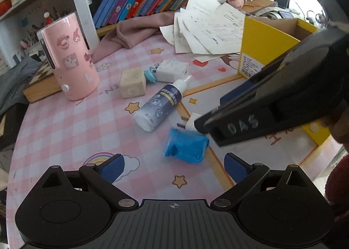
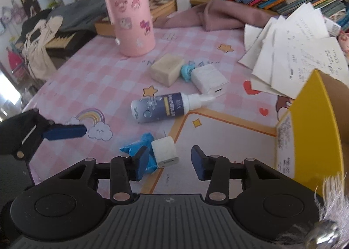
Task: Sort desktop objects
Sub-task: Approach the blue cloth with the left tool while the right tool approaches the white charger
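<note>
Near the yellow box (image 2: 309,118), we are lowering the right gripper (image 2: 172,160), jaws narrowed but not yet pressing, around the white plug (image 2: 165,150) beside the blue wad (image 1: 185,147), while keeping the left gripper (image 1: 173,169) wide and empty.

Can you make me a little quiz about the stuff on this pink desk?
1. True or false: the spray bottle is standing upright.
2. Which thing lies between the right gripper's fingers: A) the white plug, B) the pink canister, C) the beige block?
3. What colour is the box on the right side of the desk?

Key: 1 false, it lies on its side. 2 A. 3 yellow.
</note>
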`<state>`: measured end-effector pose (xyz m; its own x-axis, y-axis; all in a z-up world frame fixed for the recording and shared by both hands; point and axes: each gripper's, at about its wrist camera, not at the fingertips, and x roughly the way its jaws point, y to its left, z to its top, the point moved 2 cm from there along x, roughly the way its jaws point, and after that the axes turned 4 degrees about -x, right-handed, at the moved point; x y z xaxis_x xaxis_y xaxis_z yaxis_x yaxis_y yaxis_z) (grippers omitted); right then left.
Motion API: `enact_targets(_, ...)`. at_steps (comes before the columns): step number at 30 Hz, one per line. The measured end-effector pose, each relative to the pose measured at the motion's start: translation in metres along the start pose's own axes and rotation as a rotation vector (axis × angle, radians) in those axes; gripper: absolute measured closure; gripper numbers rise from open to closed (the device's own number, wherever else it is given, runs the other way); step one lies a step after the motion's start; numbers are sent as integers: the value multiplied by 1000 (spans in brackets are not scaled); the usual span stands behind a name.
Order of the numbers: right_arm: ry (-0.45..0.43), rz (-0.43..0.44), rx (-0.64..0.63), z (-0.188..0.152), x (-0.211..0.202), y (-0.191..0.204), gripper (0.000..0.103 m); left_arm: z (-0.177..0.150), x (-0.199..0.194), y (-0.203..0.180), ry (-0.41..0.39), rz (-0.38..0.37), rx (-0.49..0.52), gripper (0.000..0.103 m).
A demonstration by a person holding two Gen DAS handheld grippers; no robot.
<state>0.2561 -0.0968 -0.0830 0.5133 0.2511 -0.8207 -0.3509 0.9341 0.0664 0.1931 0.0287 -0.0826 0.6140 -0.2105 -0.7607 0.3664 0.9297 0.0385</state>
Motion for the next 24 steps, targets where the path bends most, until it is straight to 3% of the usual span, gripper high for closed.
enact_targets(8, 30, 35, -33, 9, 16, -1, 67, 6, 15, -8, 30, -29, 32, 4)
enact_targets(12, 24, 42, -30, 11, 15, -7, 81, 10, 21, -9, 32, -39, 28, 8)
enact_targets(16, 31, 5, -3, 11, 12, -21, 82, 14, 32, -7, 48, -45, 1, 14)
enact_targets(22, 24, 16, 5, 11, 10, -27, 81, 14, 41, -3, 70, -63, -26, 36)
enact_targets(24, 11, 30, 9, 12, 9, -28, 80, 14, 39, -1, 70, -67, -24, 51)
